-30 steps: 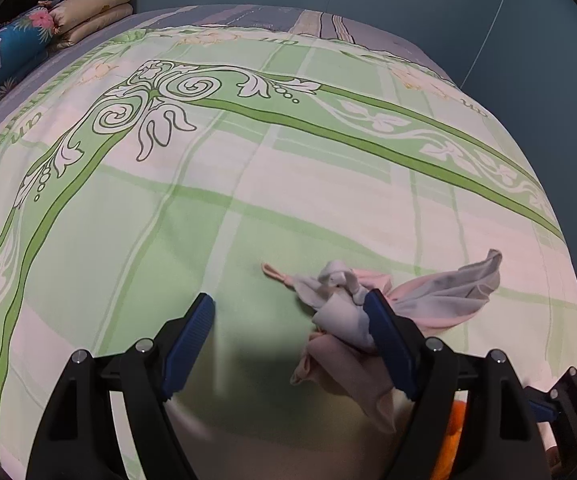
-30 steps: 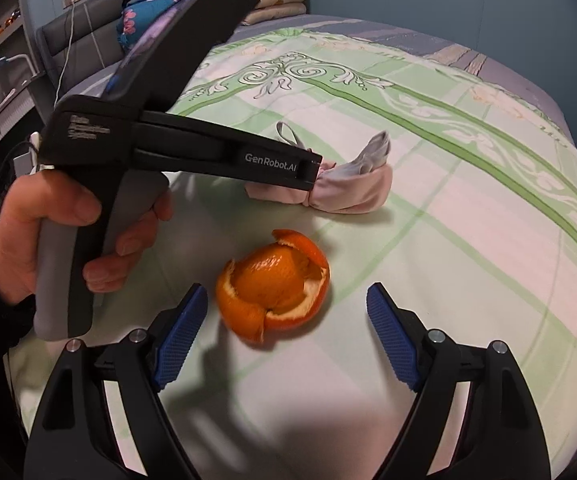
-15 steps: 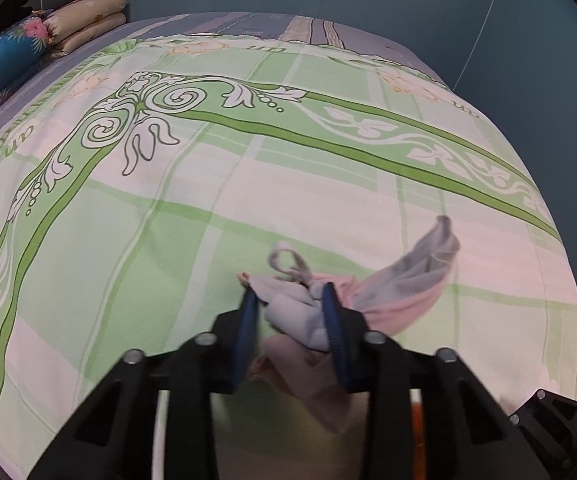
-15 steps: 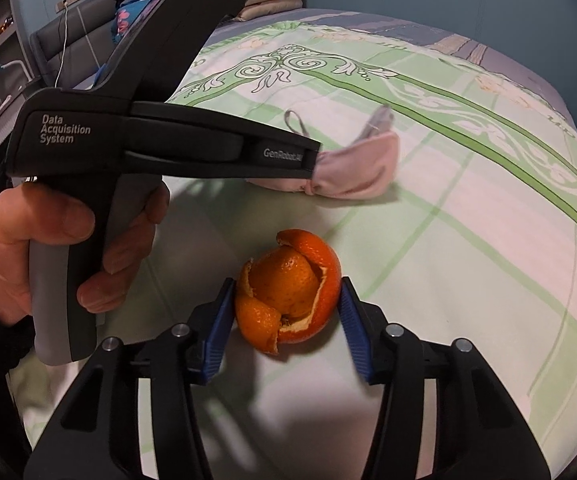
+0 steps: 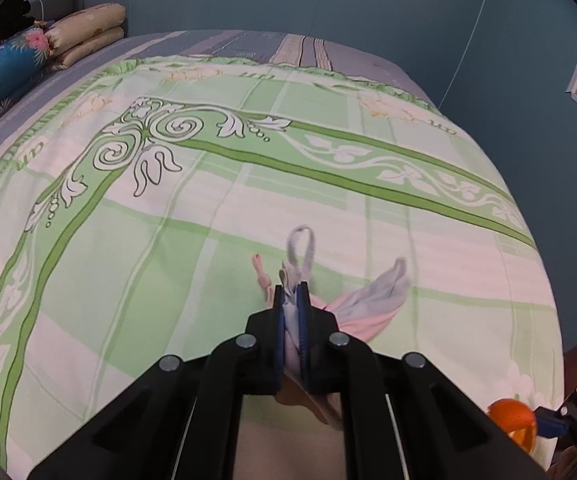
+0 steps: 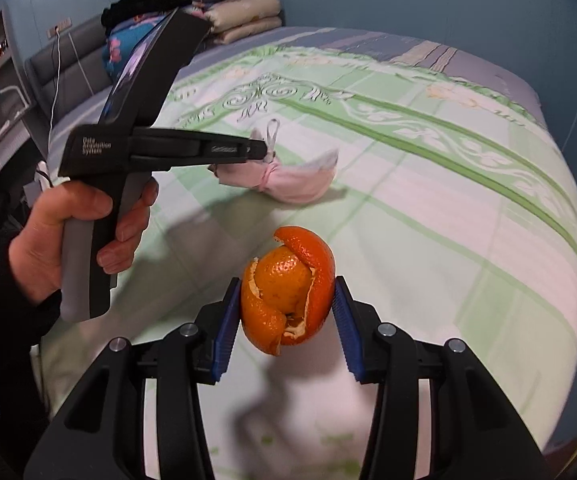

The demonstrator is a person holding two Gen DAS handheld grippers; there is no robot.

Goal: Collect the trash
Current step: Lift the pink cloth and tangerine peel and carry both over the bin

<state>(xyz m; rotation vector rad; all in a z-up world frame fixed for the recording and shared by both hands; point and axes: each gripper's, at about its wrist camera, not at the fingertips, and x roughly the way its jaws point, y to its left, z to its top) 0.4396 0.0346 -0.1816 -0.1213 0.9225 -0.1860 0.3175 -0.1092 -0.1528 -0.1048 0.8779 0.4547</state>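
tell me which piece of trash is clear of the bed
The orange peel, clamped in the right gripper. The pink bag still rests on the bedspread.

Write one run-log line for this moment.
left tongs: shut on pink bag | right tongs: shut on orange peel | both on bed

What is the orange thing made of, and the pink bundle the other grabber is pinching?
The orange thing looks like mandarin peel: glossy, dimpled outside, pale and ragged along the torn edges. The pink bundle looks like thin, soft plastic or cloth, matte, crumpled and knotted with a loop; which one is hard to tell.
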